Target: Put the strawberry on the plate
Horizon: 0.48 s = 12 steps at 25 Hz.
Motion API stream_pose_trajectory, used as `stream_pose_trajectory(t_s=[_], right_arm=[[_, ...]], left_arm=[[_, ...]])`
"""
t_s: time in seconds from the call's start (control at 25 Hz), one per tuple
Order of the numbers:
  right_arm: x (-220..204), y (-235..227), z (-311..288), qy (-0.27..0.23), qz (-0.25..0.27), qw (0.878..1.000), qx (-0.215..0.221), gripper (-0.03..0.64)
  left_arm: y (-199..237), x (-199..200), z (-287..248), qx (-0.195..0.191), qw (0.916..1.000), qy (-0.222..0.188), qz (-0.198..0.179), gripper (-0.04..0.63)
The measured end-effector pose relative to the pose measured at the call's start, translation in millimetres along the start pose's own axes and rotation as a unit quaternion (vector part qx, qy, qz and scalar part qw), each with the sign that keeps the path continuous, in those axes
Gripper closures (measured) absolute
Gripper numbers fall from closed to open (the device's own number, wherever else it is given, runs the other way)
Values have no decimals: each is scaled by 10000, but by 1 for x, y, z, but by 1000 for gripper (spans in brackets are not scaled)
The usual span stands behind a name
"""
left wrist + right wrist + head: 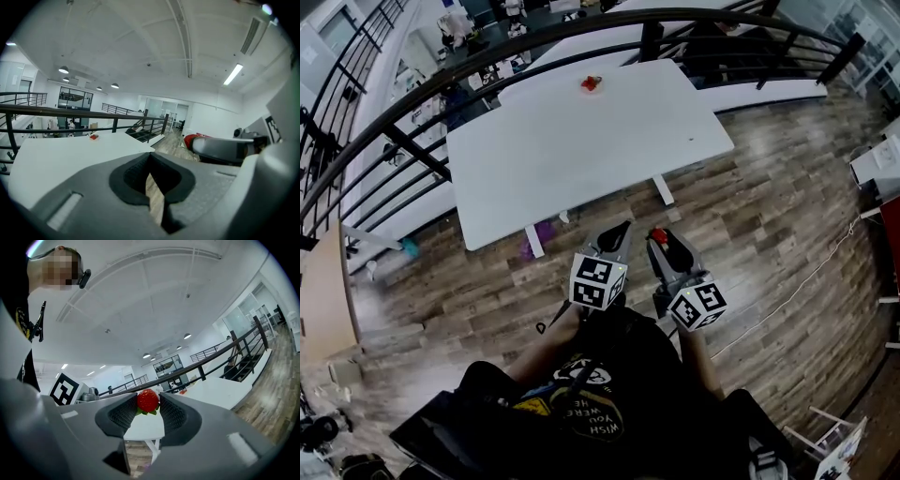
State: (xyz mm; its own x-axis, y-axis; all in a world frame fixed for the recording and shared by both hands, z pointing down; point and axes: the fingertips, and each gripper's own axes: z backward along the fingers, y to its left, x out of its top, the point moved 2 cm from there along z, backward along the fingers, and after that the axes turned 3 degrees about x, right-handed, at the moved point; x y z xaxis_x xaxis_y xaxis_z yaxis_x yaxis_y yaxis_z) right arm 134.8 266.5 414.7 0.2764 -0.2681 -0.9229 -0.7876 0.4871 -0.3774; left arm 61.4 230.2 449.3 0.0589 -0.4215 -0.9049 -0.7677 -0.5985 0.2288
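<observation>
The strawberry (148,401) is gripped, red tip up and green leaves down, between the ribbed pads of your right claw (660,240), which is closed on it. It is off the worktop (581,159), held in the air close in front of your chest. Just to its left is your left claw (150,158), with its jaws drawn together at the tips and nothing between them. Both claws hang over the wooden floor (769,234) on the near side of the white worktop, well apart from it. Near the worktop's far edge lies a small red object (592,84) — too small to tell what it is. A black railing (534,42) curves across behind the worktop's far side — beyond it, more white tables.
</observation>
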Motion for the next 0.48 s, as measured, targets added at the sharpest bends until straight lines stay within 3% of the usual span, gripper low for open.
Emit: stream_pose_trajectory(t_s=[0.48], right_arm=[[5, -14, -42, 57, -52, 10000, 52, 468]], left_arm=[[29, 17, -23, -16, 10000, -3, -33, 591]])
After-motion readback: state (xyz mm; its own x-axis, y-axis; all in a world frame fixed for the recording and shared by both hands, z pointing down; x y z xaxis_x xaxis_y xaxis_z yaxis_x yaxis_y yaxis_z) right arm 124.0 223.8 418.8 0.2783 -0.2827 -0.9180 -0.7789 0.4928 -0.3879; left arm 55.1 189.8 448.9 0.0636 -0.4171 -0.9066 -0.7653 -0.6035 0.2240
